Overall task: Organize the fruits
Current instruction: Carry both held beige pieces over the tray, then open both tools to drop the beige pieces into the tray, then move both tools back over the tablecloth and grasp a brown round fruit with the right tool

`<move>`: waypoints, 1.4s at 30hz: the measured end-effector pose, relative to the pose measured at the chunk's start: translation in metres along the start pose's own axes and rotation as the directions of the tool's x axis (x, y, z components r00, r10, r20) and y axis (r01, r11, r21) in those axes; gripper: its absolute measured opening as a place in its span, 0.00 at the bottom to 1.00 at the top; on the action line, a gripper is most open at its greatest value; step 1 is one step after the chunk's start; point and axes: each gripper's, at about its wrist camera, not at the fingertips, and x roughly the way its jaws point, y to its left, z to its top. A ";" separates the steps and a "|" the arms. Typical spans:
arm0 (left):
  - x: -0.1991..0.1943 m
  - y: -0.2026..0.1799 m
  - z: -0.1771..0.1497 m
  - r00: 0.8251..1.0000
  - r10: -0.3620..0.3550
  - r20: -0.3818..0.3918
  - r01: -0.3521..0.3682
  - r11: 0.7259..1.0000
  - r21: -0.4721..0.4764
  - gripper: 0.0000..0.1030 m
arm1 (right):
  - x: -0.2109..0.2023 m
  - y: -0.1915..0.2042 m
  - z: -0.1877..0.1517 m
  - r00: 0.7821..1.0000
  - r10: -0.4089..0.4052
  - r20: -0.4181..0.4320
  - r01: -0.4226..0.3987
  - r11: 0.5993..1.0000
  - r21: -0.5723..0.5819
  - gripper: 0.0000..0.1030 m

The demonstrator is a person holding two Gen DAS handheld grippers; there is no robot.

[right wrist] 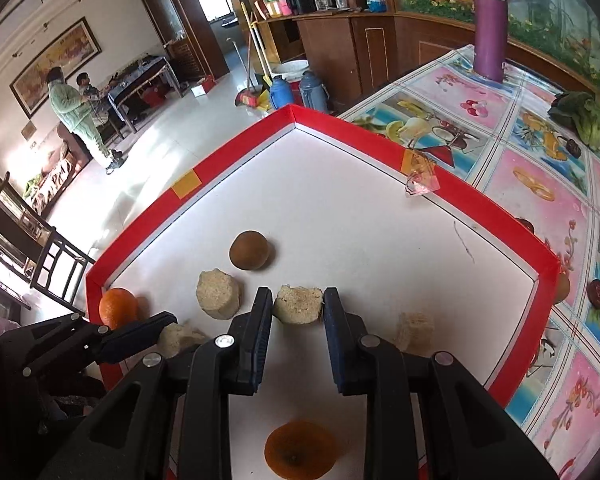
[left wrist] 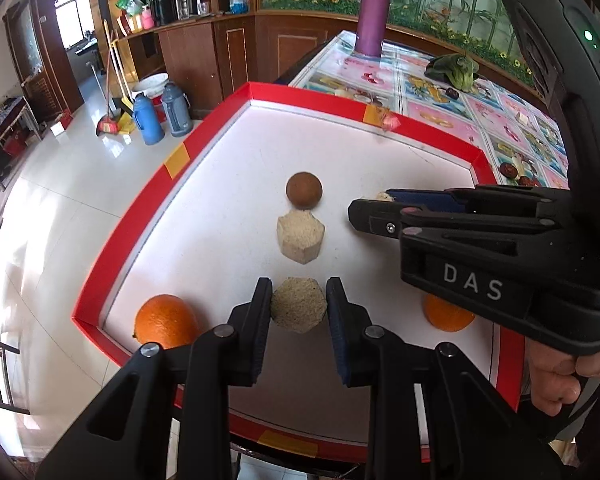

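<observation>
Two grippers, each straddling its own beige chunk on the white tray (left wrist: 380,160). Left gripper (left wrist: 299,306) brackets a chunk (left wrist: 298,309), pads touching or nearly. Right gripper (right wrist: 298,310) likewise around another chunk (right wrist: 299,305). Can't tell if either's clamped yet. Both sit dead ahead between the fingers.

Both grippers (left wrist: 299,322) (right wrist: 294,328) are black plastic with blue pads, silver pivot screws and white "DAS" lettering (left wrist: 473,283).
</observation>
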 end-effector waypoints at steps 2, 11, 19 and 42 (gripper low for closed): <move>0.003 0.001 -0.001 1.000 -0.006 -0.011 0.006 1.000 -0.008 0.29 | 0.003 0.000 -0.001 1.000 -0.008 -0.010 0.008 1.000 -0.003 0.24; 0.004 -0.004 0.001 1.000 0.014 -0.024 -0.014 1.000 0.012 0.32 | 0.005 0.004 0.001 0.999 -0.026 -0.024 0.025 0.999 -0.026 0.25; -0.003 -0.006 0.002 0.998 0.070 0.004 -0.070 0.997 0.025 0.69 | 0.004 0.003 0.003 0.999 -0.026 -0.036 0.025 0.999 -0.028 0.42; -0.041 -0.110 0.048 0.985 -0.118 0.128 0.094 0.978 0.185 0.78 | -0.149 -0.182 -0.036 0.952 -0.107 0.287 0.018 0.955 0.296 0.44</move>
